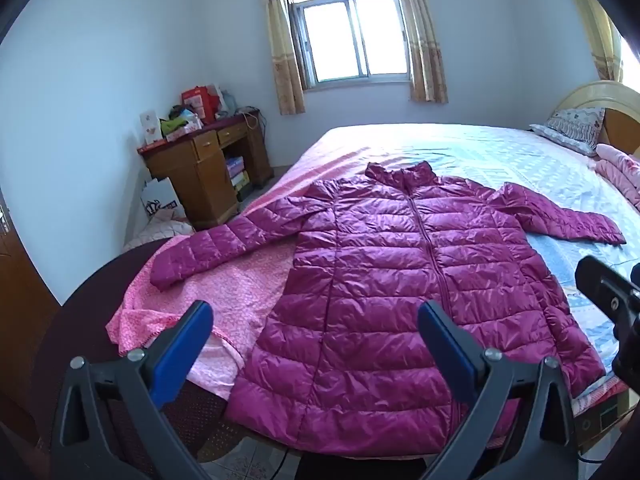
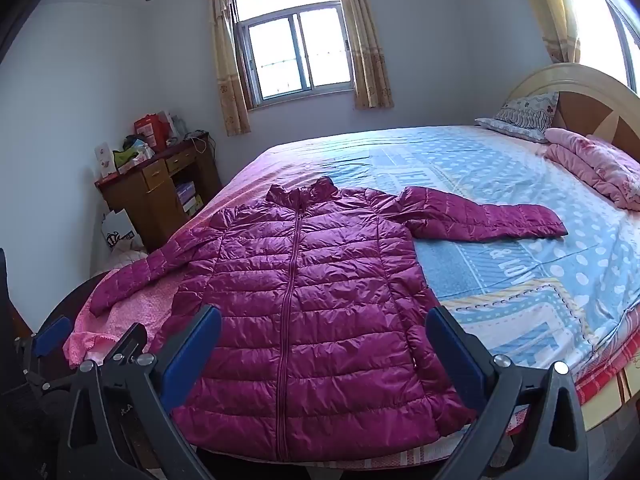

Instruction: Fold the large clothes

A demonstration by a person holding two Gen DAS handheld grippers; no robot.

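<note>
A long magenta quilted puffer jacket (image 1: 404, 288) (image 2: 304, 304) lies flat and zipped on the bed, front up, collar toward the window, hem at the near edge. Both sleeves are spread out: the left sleeve (image 1: 224, 248) rests on a pink floral cover, the right sleeve (image 2: 484, 216) on the blue sheet. My left gripper (image 1: 316, 320) hovers open above the hem's left part, blue pads wide apart, nothing between them. Over the hem's right part my right gripper (image 2: 324, 324) is likewise open and empty. The other gripper shows at each view's side edge.
The bed (image 2: 520, 280) has a blue patterned sheet, a pillow (image 2: 524, 116) and a folded pink blanket (image 2: 600, 168) by the wooden headboard. A cluttered wooden desk (image 1: 208, 160) stands at the left wall below the curtained window (image 1: 352, 36). A dark round stool (image 1: 80, 320) sits near left.
</note>
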